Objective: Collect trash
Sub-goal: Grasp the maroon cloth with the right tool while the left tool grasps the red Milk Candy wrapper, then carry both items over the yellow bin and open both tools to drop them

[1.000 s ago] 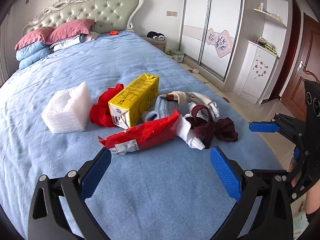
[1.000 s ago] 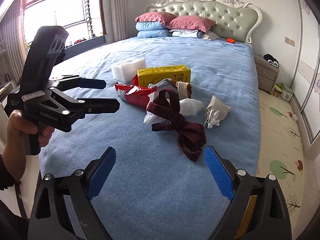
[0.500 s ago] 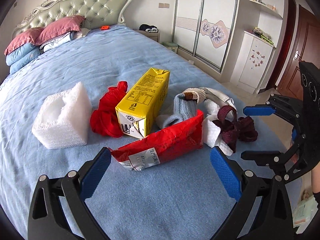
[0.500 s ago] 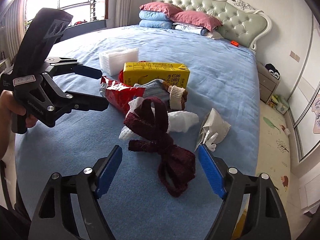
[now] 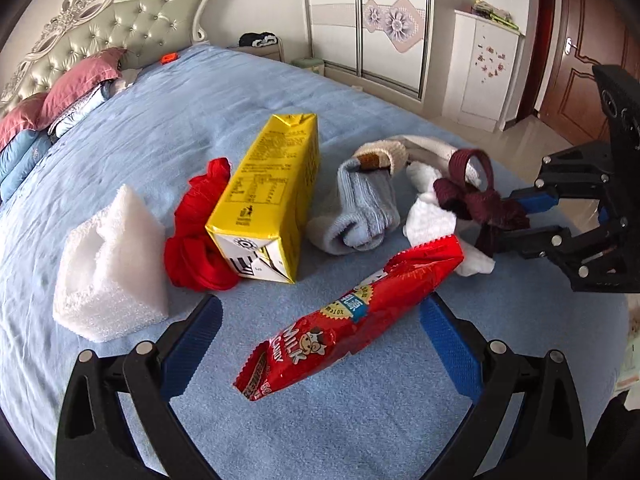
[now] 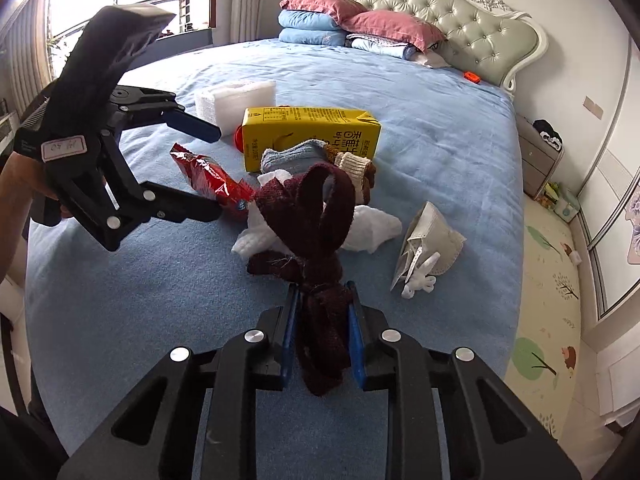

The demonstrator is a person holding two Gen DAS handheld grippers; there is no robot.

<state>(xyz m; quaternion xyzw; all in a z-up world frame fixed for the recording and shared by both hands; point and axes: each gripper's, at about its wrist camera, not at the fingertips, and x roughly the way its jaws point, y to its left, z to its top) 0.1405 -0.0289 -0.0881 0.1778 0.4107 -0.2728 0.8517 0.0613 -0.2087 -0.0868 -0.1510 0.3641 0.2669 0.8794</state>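
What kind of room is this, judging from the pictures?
Most likely a home bedroom: a large bed with a tufted headboard, stacked pillows, and a sliding-door wardrobe.

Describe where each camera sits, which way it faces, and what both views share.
Left wrist: on the left gripper, open around the red candy bag; faces the wardrobe; no hand shows.
Right wrist: on the right gripper, just closed on the maroon cloth; faces the headboard; a hand shows.
Shared: yellow carton, white foam.
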